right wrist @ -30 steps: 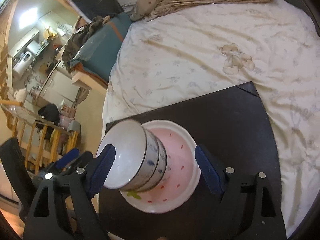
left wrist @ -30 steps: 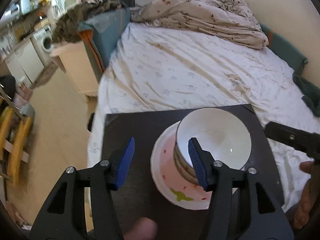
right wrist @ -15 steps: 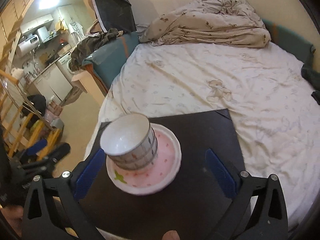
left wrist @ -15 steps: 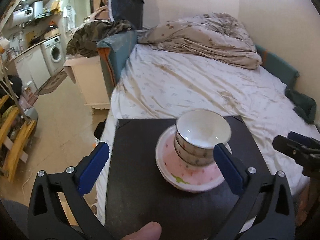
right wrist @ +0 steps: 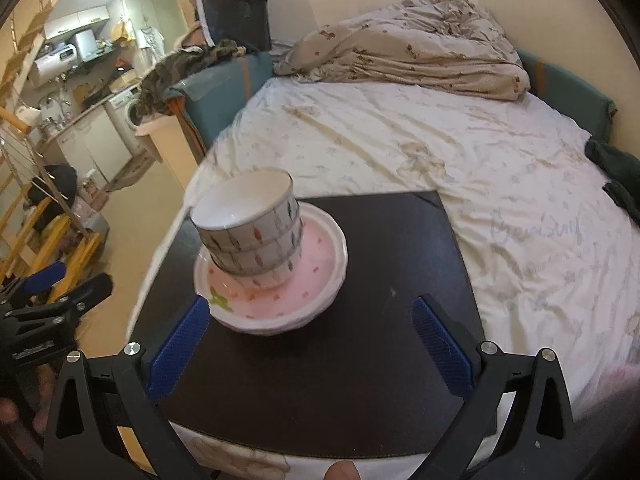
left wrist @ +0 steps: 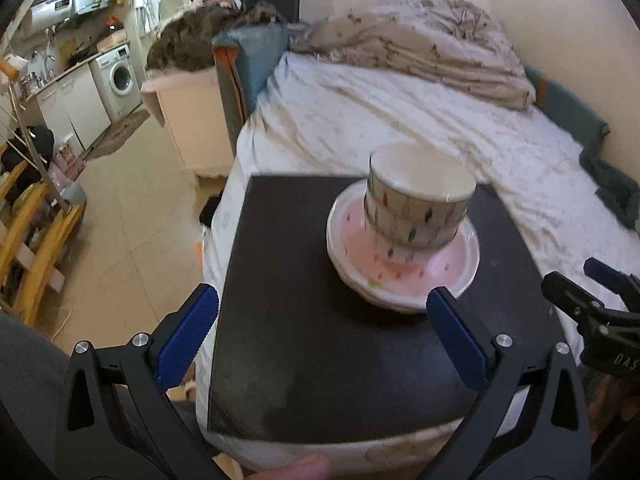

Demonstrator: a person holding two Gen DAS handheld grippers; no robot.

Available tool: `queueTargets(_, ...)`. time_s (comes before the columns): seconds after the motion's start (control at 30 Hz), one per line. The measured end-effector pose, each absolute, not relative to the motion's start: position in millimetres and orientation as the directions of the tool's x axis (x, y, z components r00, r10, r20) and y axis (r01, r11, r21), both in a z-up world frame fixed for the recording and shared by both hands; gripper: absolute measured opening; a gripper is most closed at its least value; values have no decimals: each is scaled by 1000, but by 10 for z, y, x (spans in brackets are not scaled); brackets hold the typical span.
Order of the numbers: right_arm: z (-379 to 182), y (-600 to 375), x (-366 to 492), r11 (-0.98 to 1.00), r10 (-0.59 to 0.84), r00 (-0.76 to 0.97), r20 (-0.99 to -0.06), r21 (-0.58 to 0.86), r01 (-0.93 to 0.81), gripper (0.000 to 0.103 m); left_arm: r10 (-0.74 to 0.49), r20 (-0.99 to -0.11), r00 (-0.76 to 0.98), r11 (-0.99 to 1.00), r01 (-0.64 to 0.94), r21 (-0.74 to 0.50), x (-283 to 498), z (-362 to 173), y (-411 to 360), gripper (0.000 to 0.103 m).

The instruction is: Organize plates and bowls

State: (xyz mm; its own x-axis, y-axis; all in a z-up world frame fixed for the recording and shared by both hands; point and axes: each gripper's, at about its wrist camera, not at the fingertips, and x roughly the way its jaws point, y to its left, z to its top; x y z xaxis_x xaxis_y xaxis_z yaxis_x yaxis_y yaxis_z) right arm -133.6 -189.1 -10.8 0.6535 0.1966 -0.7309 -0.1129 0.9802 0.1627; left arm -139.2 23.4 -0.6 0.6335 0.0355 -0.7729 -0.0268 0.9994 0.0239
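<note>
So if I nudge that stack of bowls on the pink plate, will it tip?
Probably. The stack of bowls stands tall, leans slightly and sits off-centre on the pink plate. It looks like glazed ceramic, so likely slippery, heavy and breakable.

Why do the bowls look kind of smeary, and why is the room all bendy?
Left wrist view: the stacked bowls and pink plate are smeared by motion blur, while the left gripper looks sharp. Right wrist view: the same blur, and the fisheye lens bends the bed and darkens the corners.
</note>
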Motion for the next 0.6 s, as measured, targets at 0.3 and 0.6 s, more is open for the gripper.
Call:
queueTargets(0.3, -299, -1779, -1332, 985, 170, 639, -750, 121, -121, 103, 73, -775, 627, 997, -46, 56, -1368, -108, 158, 103)
queueTargets(0.6, -281, -1725, -1333, 985, 169, 653, -738, 108, -133, 103, 50, -790, 611, 998, -54, 22, -1278, -136, 171, 103)
